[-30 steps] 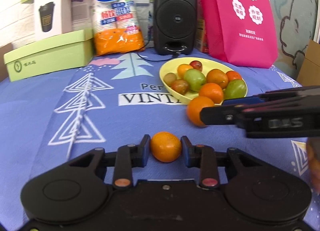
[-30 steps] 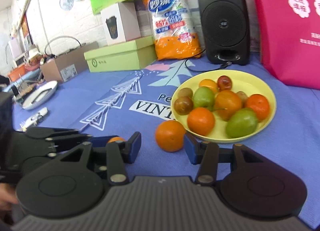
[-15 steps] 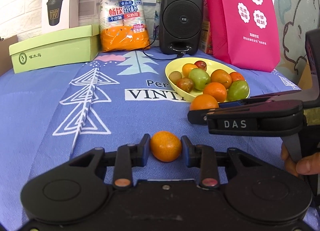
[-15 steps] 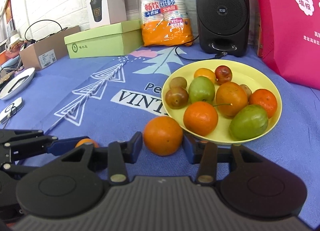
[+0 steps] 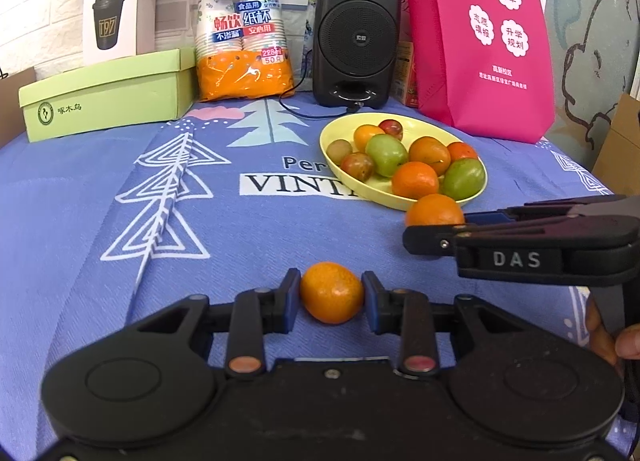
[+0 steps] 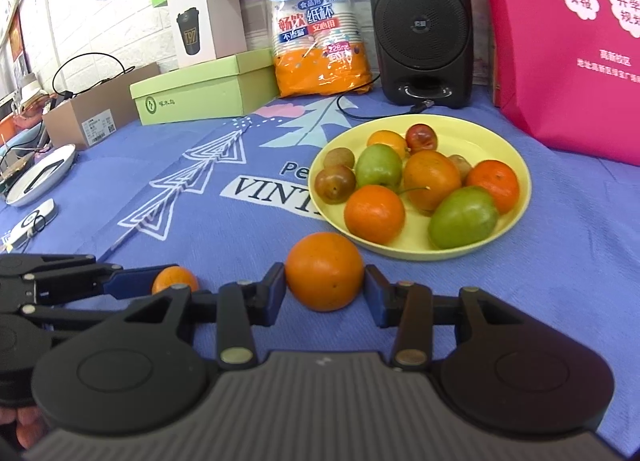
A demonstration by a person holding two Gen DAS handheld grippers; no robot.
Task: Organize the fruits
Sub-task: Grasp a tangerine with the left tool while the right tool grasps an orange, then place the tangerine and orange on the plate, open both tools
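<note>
Left tongs (image 5: 331, 293) clamp the small orange (image 5: 331, 292) — right tongs (image 6: 325, 287) clamp the larger orange (image 6: 324, 270).

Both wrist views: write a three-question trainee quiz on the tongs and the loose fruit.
1. True or false: the left tongs hold a green fruit.
2. The big orange between the right tongs lies: A) in the plate B) on the cloth beside the plate C) on the green box
3. Fill in: behind the plate stands a black ____.

Key: 1 false, they grip a small orange; 2 B; 3 speaker.
</note>
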